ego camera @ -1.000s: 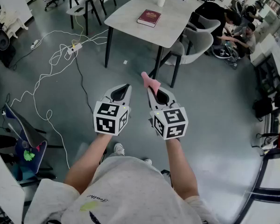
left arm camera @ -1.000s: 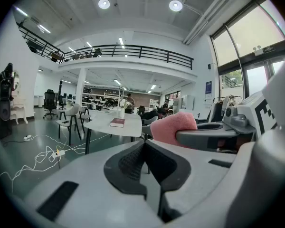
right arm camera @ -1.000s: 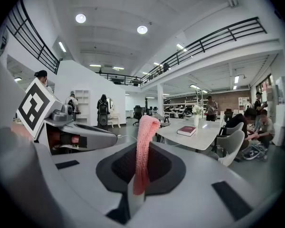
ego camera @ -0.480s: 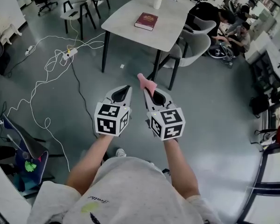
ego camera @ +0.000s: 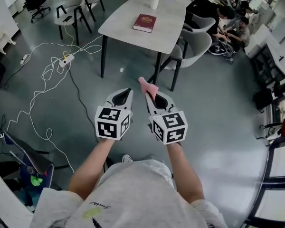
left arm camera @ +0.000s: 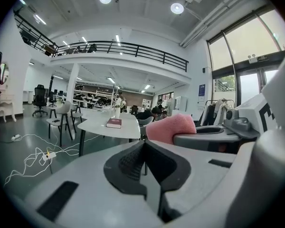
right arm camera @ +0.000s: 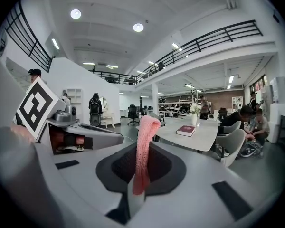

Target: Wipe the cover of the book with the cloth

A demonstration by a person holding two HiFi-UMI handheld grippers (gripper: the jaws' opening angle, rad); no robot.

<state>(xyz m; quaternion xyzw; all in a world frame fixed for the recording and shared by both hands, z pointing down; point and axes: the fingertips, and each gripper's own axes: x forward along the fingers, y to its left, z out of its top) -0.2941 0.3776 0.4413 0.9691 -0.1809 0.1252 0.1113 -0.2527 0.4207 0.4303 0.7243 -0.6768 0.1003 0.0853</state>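
Observation:
A dark red book (ego camera: 145, 23) lies closed on the pale table (ego camera: 166, 30) well ahead of me; it also shows as the book (left arm camera: 114, 123) in the left gripper view and the book (right arm camera: 186, 130) in the right gripper view. My right gripper (ego camera: 148, 90) is shut on a pink cloth (ego camera: 147, 85), which sticks up between its jaws as the cloth (right arm camera: 143, 151). My left gripper (ego camera: 126, 92) is shut with nothing in it, held beside the right one over the floor. Both are far short of the table.
Grey chairs (ego camera: 194, 46) stand around the table, and a white vase (ego camera: 154, 1) sits at its far end. White cables and a power strip (ego camera: 66, 59) trail over the floor at left. People sit at the right (ego camera: 223, 18). More chairs (ego camera: 69, 13) stand at the far left.
The table and book have shifted lower and larger in the head view as I come closer. Both grippers keep the same pose, cloth still held.

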